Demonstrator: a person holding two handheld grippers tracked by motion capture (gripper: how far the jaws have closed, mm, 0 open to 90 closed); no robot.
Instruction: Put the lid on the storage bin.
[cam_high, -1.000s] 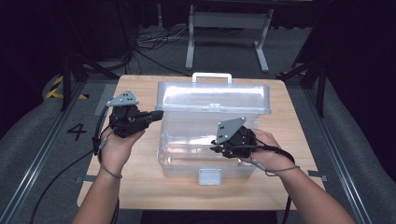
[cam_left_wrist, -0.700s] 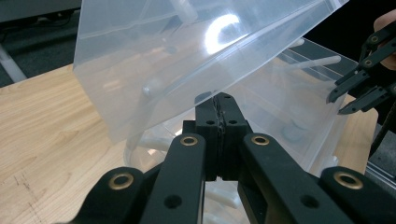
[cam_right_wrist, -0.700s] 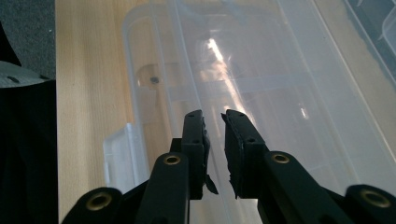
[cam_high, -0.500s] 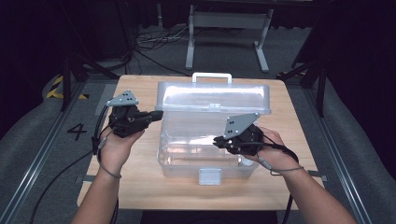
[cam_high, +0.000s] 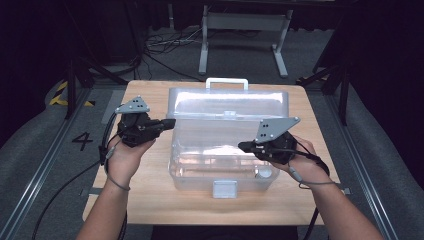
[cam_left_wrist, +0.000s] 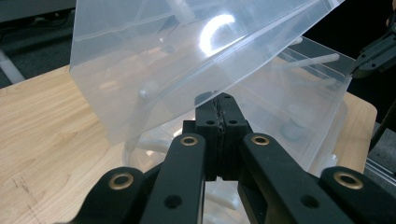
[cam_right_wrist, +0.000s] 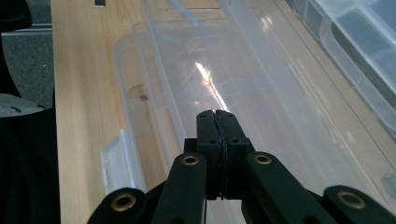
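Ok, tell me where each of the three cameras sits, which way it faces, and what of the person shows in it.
High view: above the person's side, looking forward and down at the wooden table; both forearms, left gripper and right gripper show.
Left gripper view: on the left gripper, facing the raised lid; its shut black jaws show.
Right gripper view: on the right gripper, looking along the clear box; its shut jaws show.
Shared: all three show the clear box and the table.

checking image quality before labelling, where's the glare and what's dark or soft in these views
High view: lid washed out white by glare, room behind nearly black. Left gripper view: bright round hotspot on the lid, jaws in the foreground sharp. Right gripper view: thin glare streak inside the box, far table soft.
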